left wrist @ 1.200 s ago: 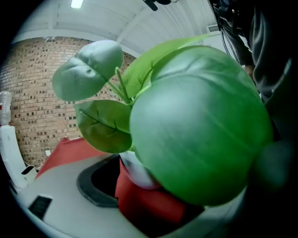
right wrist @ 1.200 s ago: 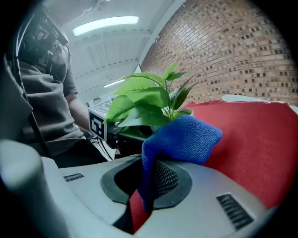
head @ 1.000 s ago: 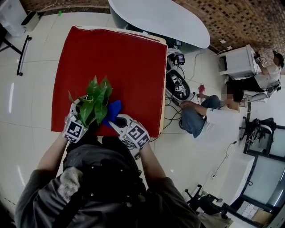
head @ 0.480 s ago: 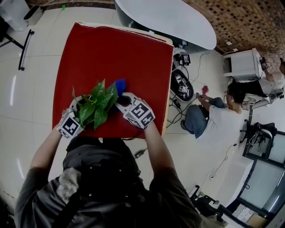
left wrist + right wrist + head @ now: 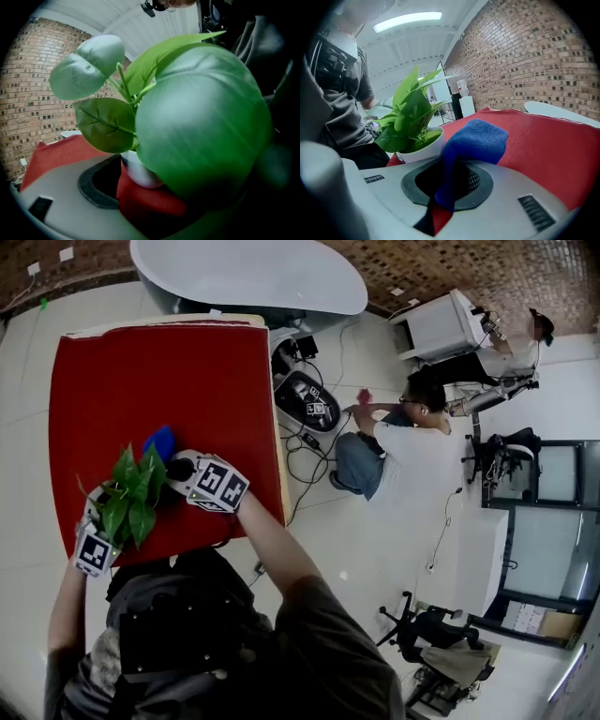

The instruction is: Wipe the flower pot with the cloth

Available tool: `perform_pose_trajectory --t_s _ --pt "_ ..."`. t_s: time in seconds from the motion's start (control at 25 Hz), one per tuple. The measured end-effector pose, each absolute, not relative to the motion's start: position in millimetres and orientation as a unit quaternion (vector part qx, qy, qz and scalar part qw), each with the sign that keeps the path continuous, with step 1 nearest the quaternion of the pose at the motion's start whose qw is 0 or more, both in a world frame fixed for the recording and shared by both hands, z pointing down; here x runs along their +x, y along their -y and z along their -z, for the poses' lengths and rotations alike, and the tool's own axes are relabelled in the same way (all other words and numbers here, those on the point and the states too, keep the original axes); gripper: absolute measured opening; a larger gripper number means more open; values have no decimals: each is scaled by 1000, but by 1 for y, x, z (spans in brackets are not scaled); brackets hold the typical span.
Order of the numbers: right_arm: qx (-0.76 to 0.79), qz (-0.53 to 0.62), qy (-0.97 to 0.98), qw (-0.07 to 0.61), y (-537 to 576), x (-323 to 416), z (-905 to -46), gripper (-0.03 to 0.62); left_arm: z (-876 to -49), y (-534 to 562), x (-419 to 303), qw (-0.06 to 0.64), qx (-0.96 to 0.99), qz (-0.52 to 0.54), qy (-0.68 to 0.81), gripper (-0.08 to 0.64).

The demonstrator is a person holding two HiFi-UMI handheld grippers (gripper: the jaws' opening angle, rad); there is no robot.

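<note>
Head view: plant (image 5: pixel 131 495) is standing at the near-left corner of the red table (image 5: pixel 187 371), close to the near and left edges, with open red surface stretching beyond it and to the right, up to the right edge. Left gripper (image 5: pixel 97 532) is reaching in under the leaves from the near side. Right gripper (image 5: pixel 178 465) is coming in from the plant's right, and a blue cloth (image 5: pixel 159 441) is sticking out of it just beyond the leaves. A person (image 5: pixel 394 442) is sitting on the floor well off the right edge. Left gripper view: white pot (image 5: pixel 138 171) is sitting between the spread jaws, the grey left jaw pressing its side, so the gripper is clamping the pot; a big leaf (image 5: pixel 201 126) is covering the other jaw, and red table is showing under the pot. Right gripper view: jaws are closing tight on the cloth, which is bulging up past the tips just beside the pot's rim; whether they are touching is unclear. Bare table is running right of the cloth to the far edge.
</note>
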State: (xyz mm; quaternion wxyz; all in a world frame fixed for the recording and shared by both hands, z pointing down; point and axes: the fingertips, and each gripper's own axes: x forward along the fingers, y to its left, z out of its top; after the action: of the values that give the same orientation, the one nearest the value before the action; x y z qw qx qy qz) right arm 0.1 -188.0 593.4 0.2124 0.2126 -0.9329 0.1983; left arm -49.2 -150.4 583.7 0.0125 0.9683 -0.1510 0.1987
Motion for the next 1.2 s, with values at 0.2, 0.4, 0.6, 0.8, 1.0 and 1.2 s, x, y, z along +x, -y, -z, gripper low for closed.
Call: perform_pose_trajectory --t_s 0.2,0.4,0.6,0.8,1.0,1.2 --pt "226 -206 929 209 167 17 -593 69 -586 144 -35 22 968 -199 152 431" --pt "248 -222 923 193 144 19 -592 69 -586 144 -34 20 968 -198 155 431" --pt "250 -239 919 189 109 15 -592 69 -587 139 -32 29 966 -197 167 431" --pt "278 -239 912 186 95 20 -590 69 -586 135 -30 31 963 -197 183 433" --pt "309 -236 904 180 98 32 -583 69 -585 137 -35 26 957 -202 207 434" --pt "355 -236 890 161 103 52 -575 69 -588 136 -51 36 948 -212 233 449"
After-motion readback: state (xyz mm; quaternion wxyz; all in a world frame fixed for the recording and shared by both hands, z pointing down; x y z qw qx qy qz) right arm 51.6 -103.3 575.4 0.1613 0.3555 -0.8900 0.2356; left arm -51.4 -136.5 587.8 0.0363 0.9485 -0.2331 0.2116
